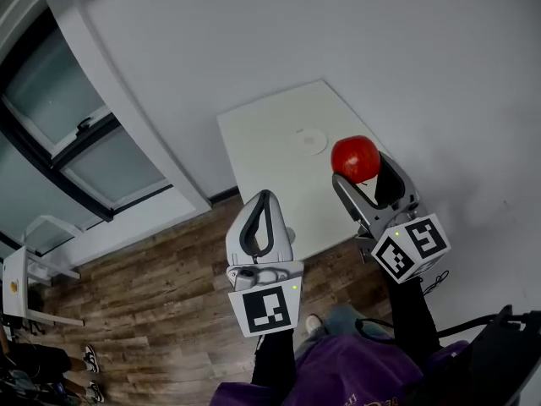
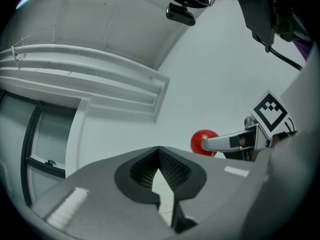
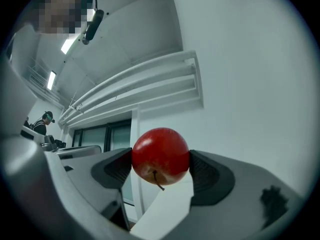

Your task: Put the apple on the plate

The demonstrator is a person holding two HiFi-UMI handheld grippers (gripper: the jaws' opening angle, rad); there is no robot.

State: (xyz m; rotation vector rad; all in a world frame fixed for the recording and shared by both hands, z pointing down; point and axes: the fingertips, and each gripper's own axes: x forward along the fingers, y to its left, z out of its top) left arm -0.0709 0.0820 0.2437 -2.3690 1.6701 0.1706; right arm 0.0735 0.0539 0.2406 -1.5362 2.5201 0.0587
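Observation:
A red apple (image 1: 355, 158) sits between the jaws of my right gripper (image 1: 364, 174), which is shut on it and holds it in the air over the near right part of a small white table (image 1: 270, 150). In the right gripper view the apple (image 3: 160, 156) is pinched on both sides by the dark pads, stem hanging down. A small white plate (image 1: 310, 142) lies on the table just beyond and left of the apple. My left gripper (image 1: 260, 221) is shut and empty above the table's near edge; its view shows the apple (image 2: 200, 140) off to the right.
The white table stands against a white wall (image 1: 338, 32). Wooden floor (image 1: 161, 294) lies to the left and near side, with windows (image 1: 76, 142) and a white stand (image 1: 30, 269) at the far left. A black bag (image 1: 499, 353) sits at the lower right.

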